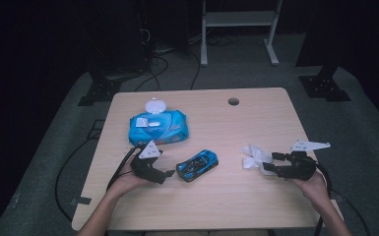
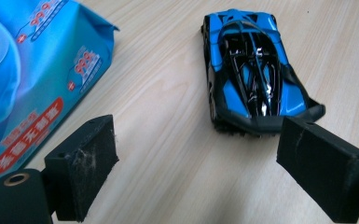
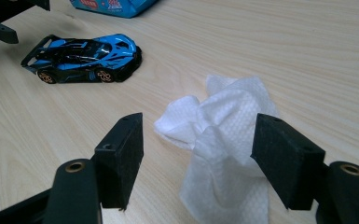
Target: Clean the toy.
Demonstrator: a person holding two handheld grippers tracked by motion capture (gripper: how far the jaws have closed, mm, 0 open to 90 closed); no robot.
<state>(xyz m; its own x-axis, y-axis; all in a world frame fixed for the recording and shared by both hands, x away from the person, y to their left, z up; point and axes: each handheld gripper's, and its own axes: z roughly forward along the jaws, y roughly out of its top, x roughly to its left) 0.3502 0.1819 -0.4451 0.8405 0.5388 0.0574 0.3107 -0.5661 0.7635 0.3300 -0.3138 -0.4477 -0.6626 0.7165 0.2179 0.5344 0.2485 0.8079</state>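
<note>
The left gripper [image 2: 196, 163] has its jaws spread wide with nothing between them but bare wood; the tail of the blue toy sports car [image 2: 249, 70] lies just ahead of the right-hand jaw, near it but not touching. That looks like a gripper lined up behind the car, ready to close on its rear or just let go of it; which of the two the pictures do not settle.

The right gripper [image 3: 198, 158] also has its jaws spread, and the crumpled white wet wipe [image 3: 224, 140] lies between them on the desk [image 1: 256, 196]. The far jaw sits close against the wipe's folds, yet neither jaw squeezes it, so the wipe rests loose rather than held. My reading is that the wipe is kept within reach so it can be picked up and brought to the car.

From above, the car [image 1: 197, 164] sits near the middle of the desk, between the left gripper [image 1: 165, 174] and the right gripper [image 1: 270, 164], well apart from the wipe [image 1: 255, 157]. Its long axis runs on a slant: the nose points toward the far right, the tail with its spoiler toward the person's left hand [image 1: 128, 183]. It stands upright on all four wheels.

Beyond the left gripper lies the blue wet wipes pack [image 1: 157, 125], its white flip lid [image 1: 155, 105] standing open, probably the wipe's source.
</note>
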